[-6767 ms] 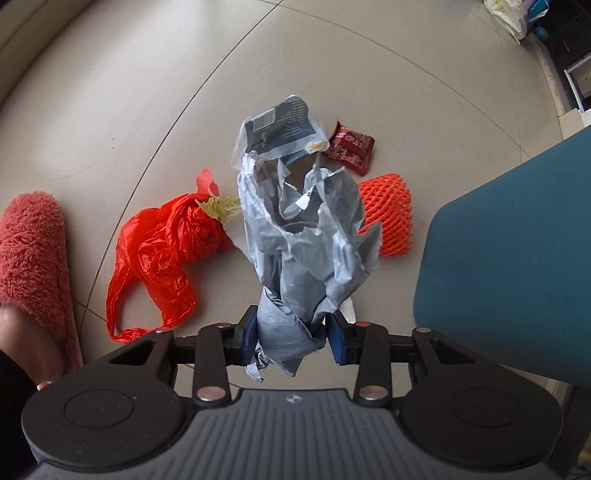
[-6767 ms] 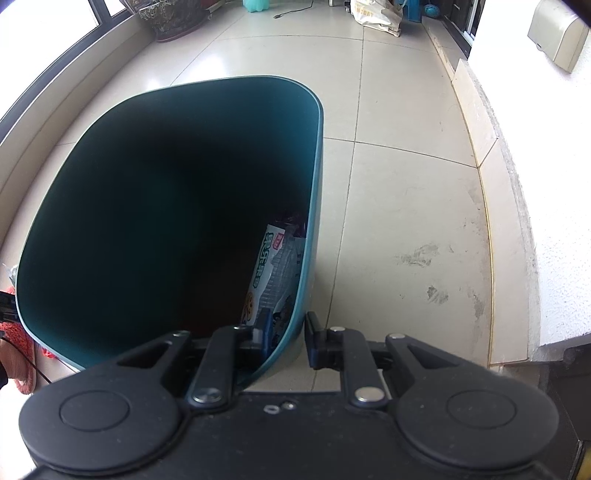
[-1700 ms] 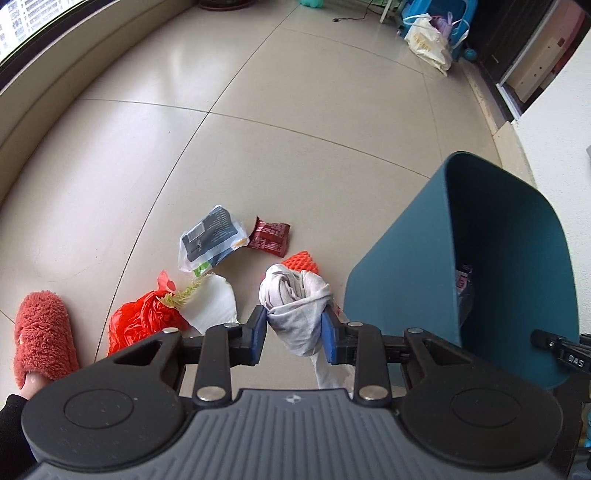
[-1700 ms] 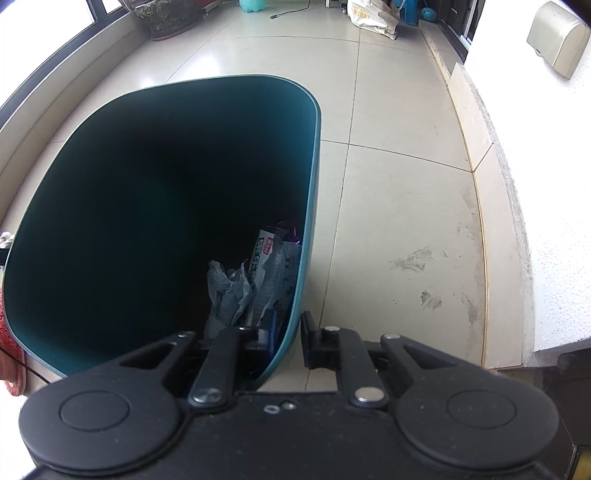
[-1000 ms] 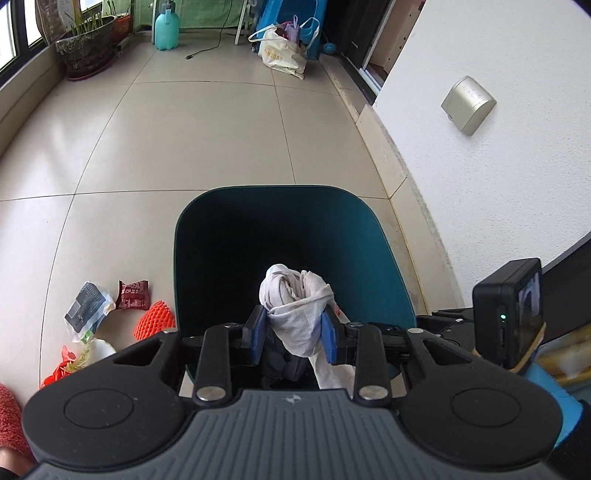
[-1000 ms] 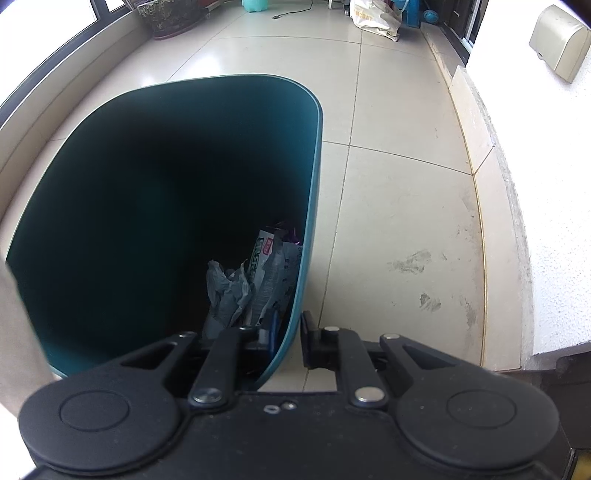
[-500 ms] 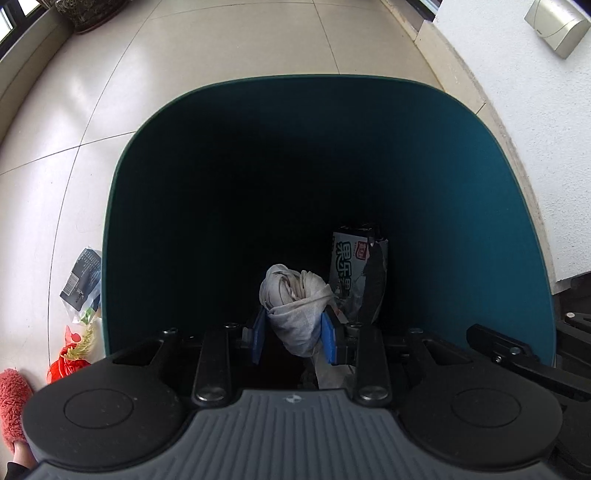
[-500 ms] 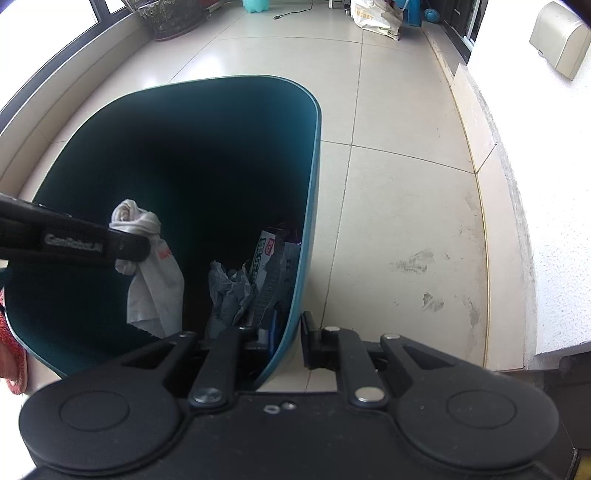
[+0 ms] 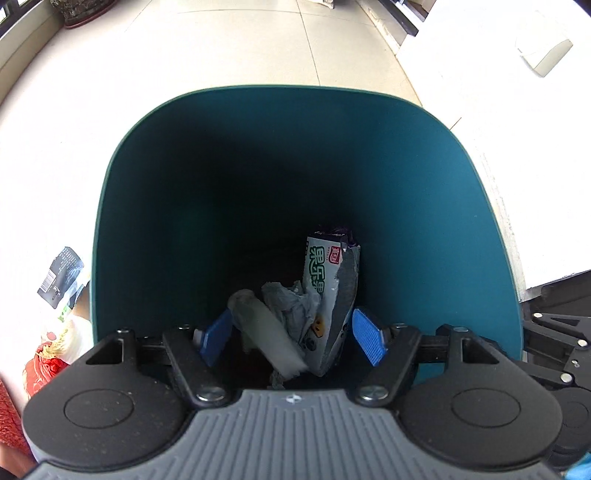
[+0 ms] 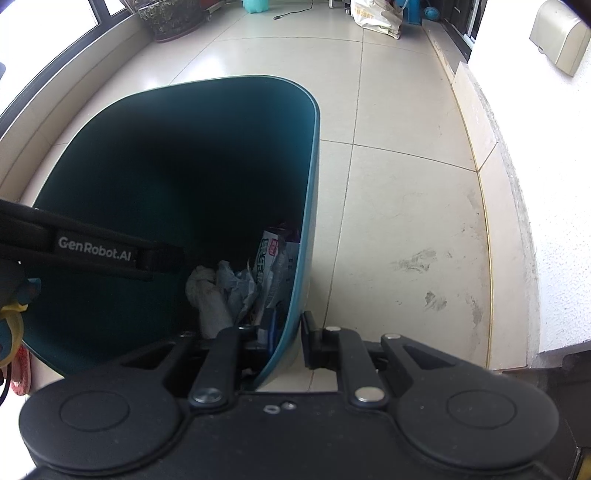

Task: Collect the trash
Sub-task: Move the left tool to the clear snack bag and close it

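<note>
A teal trash bin (image 9: 480,206) fills the left wrist view. My left gripper (image 9: 291,338) is open over its mouth. The white wad (image 9: 266,332) is blurred, falling free between the fingers into the bin. Inside lie a grey crumpled bag (image 9: 295,299) and a white-green snack wrapper (image 9: 317,266). My right gripper (image 10: 286,338) is shut on the bin's rim (image 10: 301,295); the bin (image 10: 310,155) is tilted. The white wad (image 10: 207,291) also shows inside the bin there. The left gripper's arm (image 10: 92,247) reaches over the bin.
On the floor left of the bin lie a dark wrapper (image 9: 61,277), a white piece (image 9: 79,328) and a red plastic bag (image 9: 44,369). A wall (image 10: 565,221) and raised ledge (image 10: 480,122) run along the right. A plant pot (image 10: 170,18) and a bag (image 10: 375,14) stand far back.
My left gripper has opened and let go of the white wad, which drops into the bin. The right gripper still holds the rim.
</note>
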Demonstrator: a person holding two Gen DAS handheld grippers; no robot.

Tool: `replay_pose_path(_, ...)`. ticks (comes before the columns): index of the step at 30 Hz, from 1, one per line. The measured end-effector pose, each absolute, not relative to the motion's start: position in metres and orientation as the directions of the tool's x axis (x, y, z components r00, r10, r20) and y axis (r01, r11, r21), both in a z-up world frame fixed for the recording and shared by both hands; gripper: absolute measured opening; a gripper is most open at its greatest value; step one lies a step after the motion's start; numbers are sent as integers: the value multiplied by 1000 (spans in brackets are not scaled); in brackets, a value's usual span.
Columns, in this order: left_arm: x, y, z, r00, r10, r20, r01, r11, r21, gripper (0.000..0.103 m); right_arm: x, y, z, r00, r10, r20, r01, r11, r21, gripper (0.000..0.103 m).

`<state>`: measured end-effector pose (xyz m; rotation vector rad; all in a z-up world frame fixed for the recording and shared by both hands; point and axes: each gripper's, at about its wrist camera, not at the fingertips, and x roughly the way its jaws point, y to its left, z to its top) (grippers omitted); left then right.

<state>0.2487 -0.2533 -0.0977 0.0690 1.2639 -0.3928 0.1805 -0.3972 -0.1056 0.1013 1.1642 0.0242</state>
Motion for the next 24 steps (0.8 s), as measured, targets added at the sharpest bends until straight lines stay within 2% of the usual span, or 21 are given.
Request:
replay_pose_path(10, 216, -213, -26, 340, -368, -865, 373, 897, -235, 72, 181, -395, -106, 393, 66, -917, 31, 996, 85, 13)
replay_pose_path(14, 205, -182, -4, 443, -322, -837, 318, 929, -190, 75, 181, -394, -106, 392, 65, -918, 33, 996, 85, 13)
replay_pose_path(18, 209, -138, 7, 474, -304, -826, 238, 948, -212, 77, 181, -394, -106, 391, 71, -918, 37, 995, 92, 13)
replay_pose_path(24, 225, -59, -9, 489, -227, -842, 75, 973, -219, 77, 179, -397, -107, 386, 77, -919, 40, 994, 101, 14)
